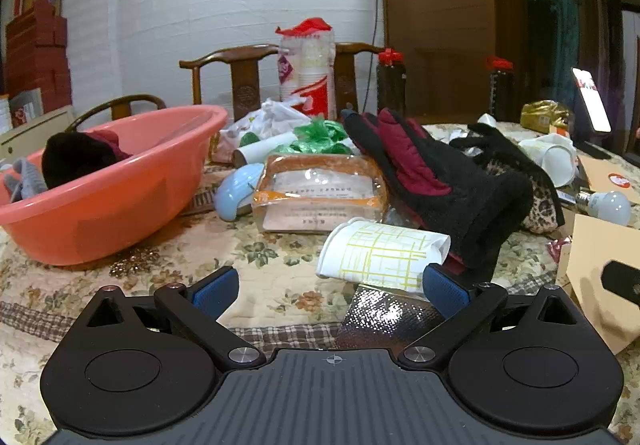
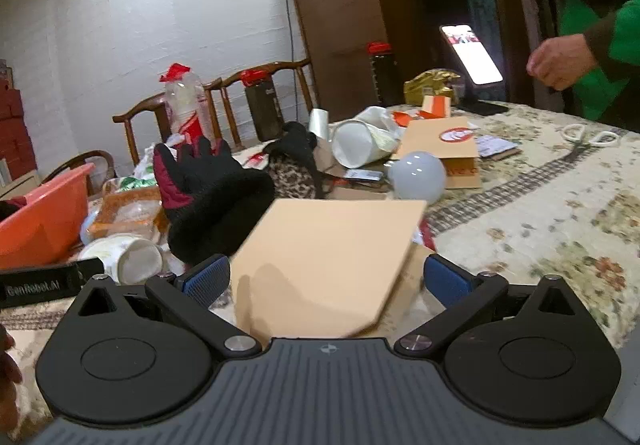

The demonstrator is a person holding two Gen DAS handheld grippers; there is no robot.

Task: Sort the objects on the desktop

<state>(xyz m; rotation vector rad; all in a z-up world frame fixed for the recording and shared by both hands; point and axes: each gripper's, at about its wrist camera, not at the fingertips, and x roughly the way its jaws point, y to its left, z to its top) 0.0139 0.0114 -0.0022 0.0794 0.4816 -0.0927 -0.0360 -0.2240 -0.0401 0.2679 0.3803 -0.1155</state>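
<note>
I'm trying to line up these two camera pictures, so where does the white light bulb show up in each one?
Left wrist view: the light bulb lies at the far right edge, beyond the black and maroon glove.
Right wrist view: the bulb sits right of centre, behind the tan cardboard sheet.
Shared landmark: the glove, left of the bulb in both.

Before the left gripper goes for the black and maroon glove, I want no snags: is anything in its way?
Yes. A tipped paper cup lies between the open left gripper and the glove, against the glove's cuff, with a silver foil packet just below it.
</note>
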